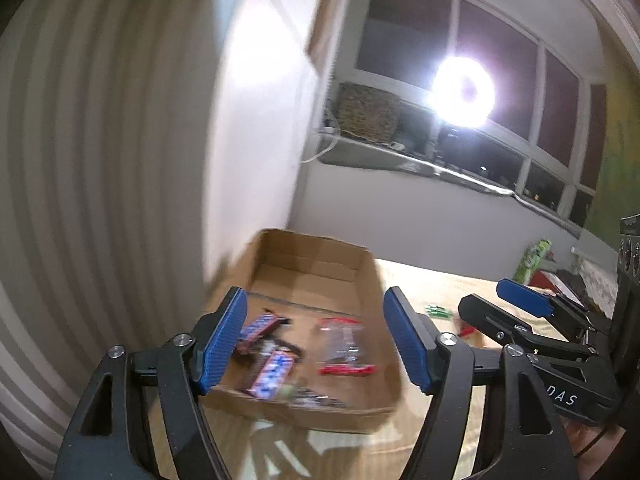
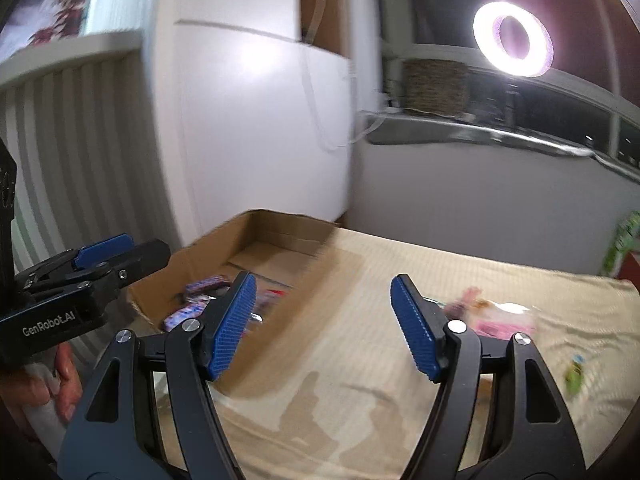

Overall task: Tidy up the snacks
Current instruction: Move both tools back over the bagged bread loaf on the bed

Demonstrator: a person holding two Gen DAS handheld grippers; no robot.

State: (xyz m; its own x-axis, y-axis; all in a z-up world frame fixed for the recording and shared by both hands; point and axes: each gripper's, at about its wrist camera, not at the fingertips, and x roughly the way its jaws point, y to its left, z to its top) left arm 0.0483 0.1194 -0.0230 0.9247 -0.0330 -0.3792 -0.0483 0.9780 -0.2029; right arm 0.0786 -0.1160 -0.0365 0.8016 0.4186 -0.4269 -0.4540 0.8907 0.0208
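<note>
Right, partway through — the cardboard box (image 1: 360,280) already holds several snack bars (image 1: 272,372) and a clear red-edged packet (image 1: 344,344). Left gripper (image 1: 320,340) hovers over it, jaws apart, nothing between them. Right gripper (image 2: 324,328) hangs over the cloth-covered surface (image 2: 360,380), jaws apart and empty too. Left to sort — a pink packet (image 2: 500,320) and a small green snack (image 2: 574,376), both outside the box.
</note>
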